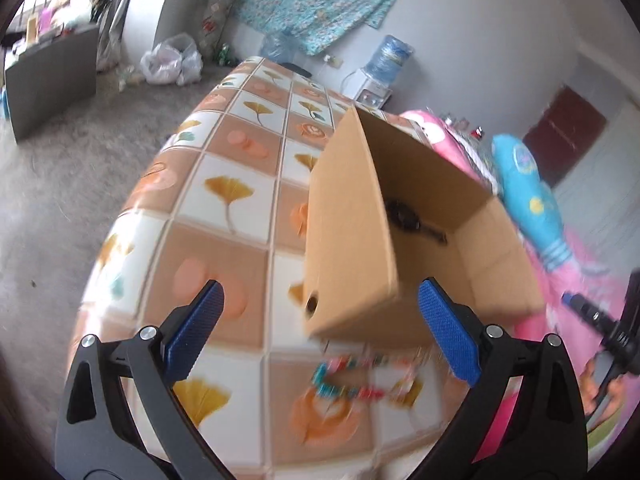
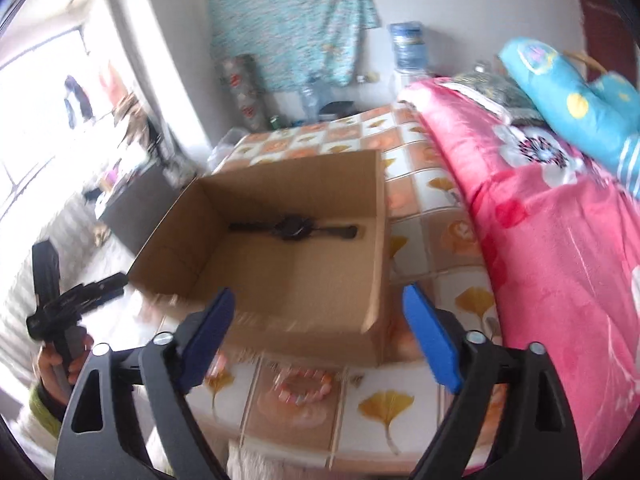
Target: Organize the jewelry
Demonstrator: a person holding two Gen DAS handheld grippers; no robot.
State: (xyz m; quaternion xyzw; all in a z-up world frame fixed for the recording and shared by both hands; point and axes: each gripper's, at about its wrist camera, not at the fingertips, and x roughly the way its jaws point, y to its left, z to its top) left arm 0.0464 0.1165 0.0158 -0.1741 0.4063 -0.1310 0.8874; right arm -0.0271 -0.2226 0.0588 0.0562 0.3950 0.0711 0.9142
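The left gripper (image 1: 320, 332) has its jaws spread wide with nothing between the blue pads (image 1: 196, 330). The right gripper (image 2: 318, 332) is likewise spread wide and empty. Both point down at a table (image 1: 224, 200) covered with a tiled leaf-and-flower cloth. An open cardboard box (image 2: 288, 280) stands on the table, at 12 o'clock from the right gripper and at 1 o'clock from the left gripper. A black watch (image 2: 292, 230) lies flat on the box floor, strap stretched out, close to the far wall. A beaded bracelet (image 1: 352, 376) lies on the cloth just outside the near wall of the box, at 6 o'clock from it; in the left wrist view it appears as teal, red and pale beads, though motion blur makes the colours uncertain. In the right wrist view the bracelet sits between the two pads, below their tips, apart from both. A pink blanket (image 2: 560, 240) lies at 3 o'clock from the box, with a blue cushion (image 2: 568, 96) on top.
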